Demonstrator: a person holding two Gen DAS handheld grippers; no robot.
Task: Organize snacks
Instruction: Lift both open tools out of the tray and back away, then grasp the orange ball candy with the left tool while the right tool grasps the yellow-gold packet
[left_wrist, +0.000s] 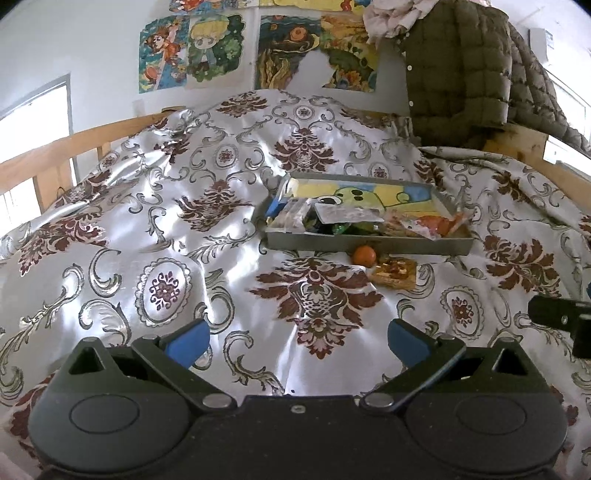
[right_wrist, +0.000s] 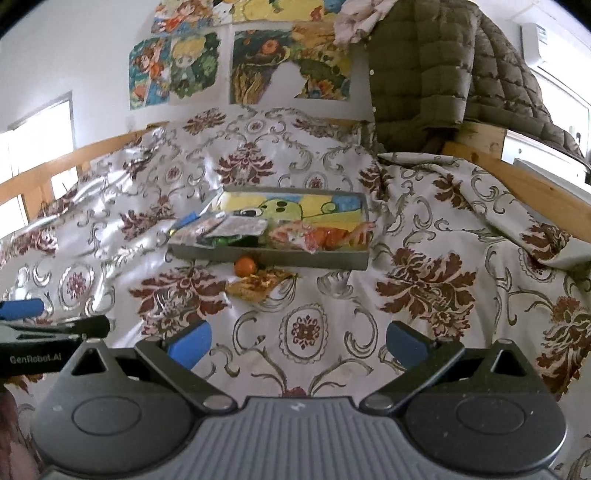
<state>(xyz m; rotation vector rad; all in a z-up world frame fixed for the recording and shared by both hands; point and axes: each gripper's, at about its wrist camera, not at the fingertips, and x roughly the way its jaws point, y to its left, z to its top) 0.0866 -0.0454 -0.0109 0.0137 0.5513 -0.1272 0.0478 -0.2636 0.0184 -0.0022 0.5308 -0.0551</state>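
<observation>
Both grippers sat low over the bed, well short of the snacks. Left gripper (left_wrist: 297, 341) had its blue pads (left_wrist: 186, 341) spread wide, nothing between them, only the patterned bedspread (left_wrist: 155, 206) under the gap. Right gripper (right_wrist: 297, 341) was the same: blue fingers (right_wrist: 406, 343) fully apart, holding nothing. In the left wrist view the right gripper's black tip showed at the right edge; in the right wrist view the left gripper showed at the left edge, so the two were side by side and apart. Grey tray (left_wrist: 369, 245) lay on the bedspread ahead of both grippers, its bottom showing a yellow and blue cartoon print. Wrapped snacks were piled along the tray's near side: a clear silvery packet (left_wrist: 349, 214) toward the left, an orange-red packet (left_wrist: 432, 223) toward the right, and green wrappers underneath that were too jumbled to separate. Two items were outside the tray, right in front of its near wall: a small orange ball (left_wrist: 364, 255), just beside or touching the wall, and a gold-wrapped snack (left_wrist: 393, 271) next to it on the near side. A quilted olive jacket (left_wrist: 458, 66) hung over the wooden bed frame behind the tray, with cartoon posters (left_wrist: 258, 51) on the wall.
</observation>
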